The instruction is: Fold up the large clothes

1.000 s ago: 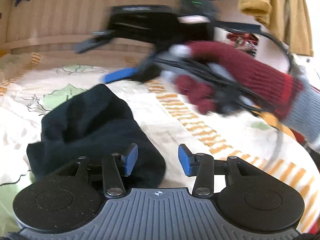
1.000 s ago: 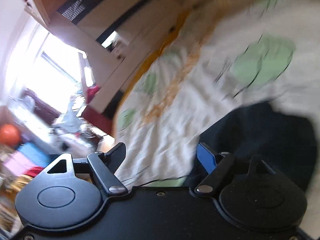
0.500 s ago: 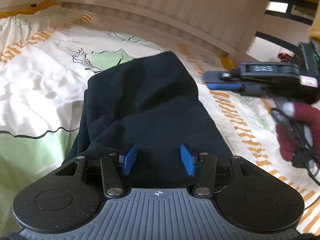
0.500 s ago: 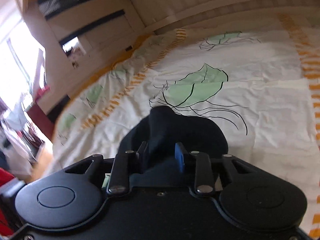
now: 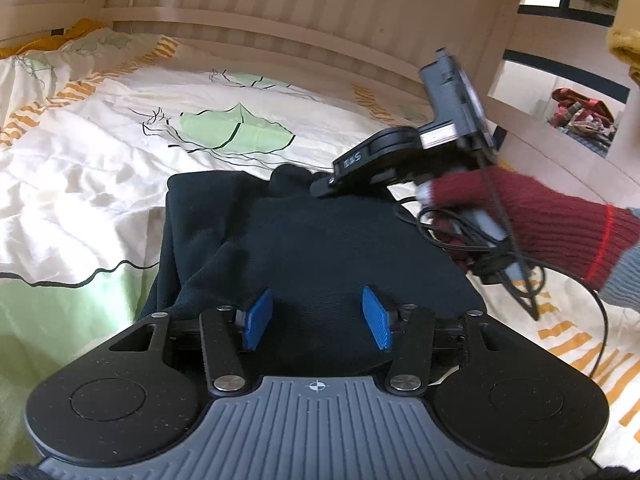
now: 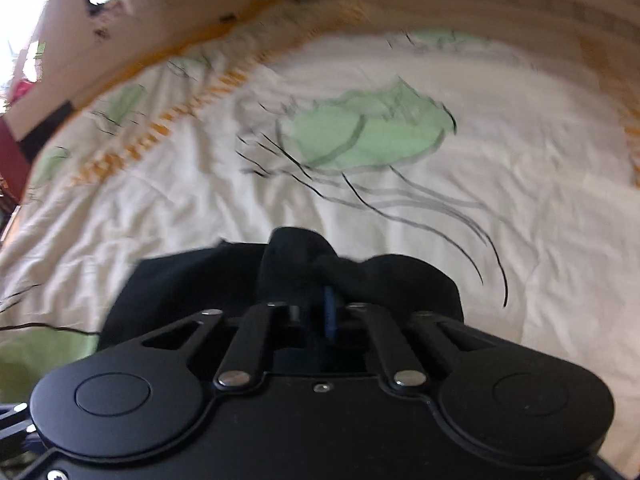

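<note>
A dark navy garment (image 5: pixel 304 240) lies folded on the bed. In the left wrist view my left gripper (image 5: pixel 316 318) is open, its blue pads (image 5: pixel 256 316) apart just over the garment's near edge. My right gripper (image 5: pixel 320 188), held by a red-gloved hand (image 5: pixel 520 216), reaches the garment's far edge from the right. In the right wrist view the right gripper (image 6: pixel 326 308) is shut on a bunched fold of the garment (image 6: pixel 296 264), which rises between the fingers.
The bed has a white quilt (image 5: pixel 100 160) with green jellyfish prints and orange stripes. A wooden slatted headboard (image 5: pixel 300 12) runs along the back. A shelf unit (image 5: pixel 568 92) stands at the right. Black cables (image 5: pixel 460 228) hang from the right gripper.
The right gripper closed fully on the garment's far edge. The left gripper stayed open over the near edge, and the view pulled back a little.
</note>
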The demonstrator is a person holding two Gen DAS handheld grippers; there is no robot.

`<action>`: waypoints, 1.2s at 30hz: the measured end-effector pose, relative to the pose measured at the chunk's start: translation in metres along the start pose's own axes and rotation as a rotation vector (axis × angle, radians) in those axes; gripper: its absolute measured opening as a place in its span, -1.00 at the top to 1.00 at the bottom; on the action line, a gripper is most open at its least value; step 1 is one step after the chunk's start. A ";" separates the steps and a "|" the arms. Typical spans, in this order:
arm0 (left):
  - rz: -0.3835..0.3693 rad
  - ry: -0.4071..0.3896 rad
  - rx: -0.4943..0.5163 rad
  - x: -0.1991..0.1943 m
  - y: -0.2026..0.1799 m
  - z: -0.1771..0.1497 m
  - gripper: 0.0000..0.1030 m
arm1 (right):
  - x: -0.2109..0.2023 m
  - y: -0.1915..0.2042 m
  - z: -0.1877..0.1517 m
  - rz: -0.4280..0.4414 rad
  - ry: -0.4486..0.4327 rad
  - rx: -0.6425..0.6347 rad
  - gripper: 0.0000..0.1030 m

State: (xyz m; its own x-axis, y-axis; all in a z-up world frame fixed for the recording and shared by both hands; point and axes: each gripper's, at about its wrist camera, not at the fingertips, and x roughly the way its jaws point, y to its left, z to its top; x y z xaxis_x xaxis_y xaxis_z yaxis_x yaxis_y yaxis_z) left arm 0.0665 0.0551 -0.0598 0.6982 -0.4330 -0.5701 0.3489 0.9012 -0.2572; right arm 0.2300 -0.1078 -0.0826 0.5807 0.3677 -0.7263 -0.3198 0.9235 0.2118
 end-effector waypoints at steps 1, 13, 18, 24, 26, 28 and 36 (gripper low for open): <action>0.002 0.001 0.001 0.001 0.000 0.000 0.01 | 0.004 -0.002 -0.002 0.005 0.007 0.007 1.00; 0.026 -0.020 0.012 -0.002 -0.003 0.002 -0.31 | -0.014 -0.009 -0.009 0.093 -0.073 0.067 0.64; 0.037 -0.028 0.024 -0.011 -0.005 0.008 -0.58 | -0.045 -0.001 -0.016 0.124 -0.161 0.063 -0.13; 0.099 -0.094 0.048 -0.037 -0.009 0.016 -0.92 | -0.091 0.001 -0.024 0.042 -0.295 0.094 -0.41; 0.126 -0.118 0.042 -0.047 -0.009 0.021 -0.94 | -0.109 0.004 -0.028 -0.002 -0.342 0.089 -0.54; 0.164 -0.139 0.040 -0.057 -0.008 0.027 -1.00 | -0.126 0.007 -0.033 -0.038 -0.377 0.089 -0.81; 0.273 -0.189 0.028 -0.093 -0.012 0.050 -1.00 | -0.182 0.017 -0.062 -0.099 -0.435 0.169 -0.99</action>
State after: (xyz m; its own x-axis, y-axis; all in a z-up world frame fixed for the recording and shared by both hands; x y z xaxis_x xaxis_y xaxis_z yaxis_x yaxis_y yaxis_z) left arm 0.0287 0.0836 0.0352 0.8712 -0.1742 -0.4590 0.1486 0.9846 -0.0918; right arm 0.0727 -0.1652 0.0128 0.8732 0.2556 -0.4150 -0.1419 0.9479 0.2853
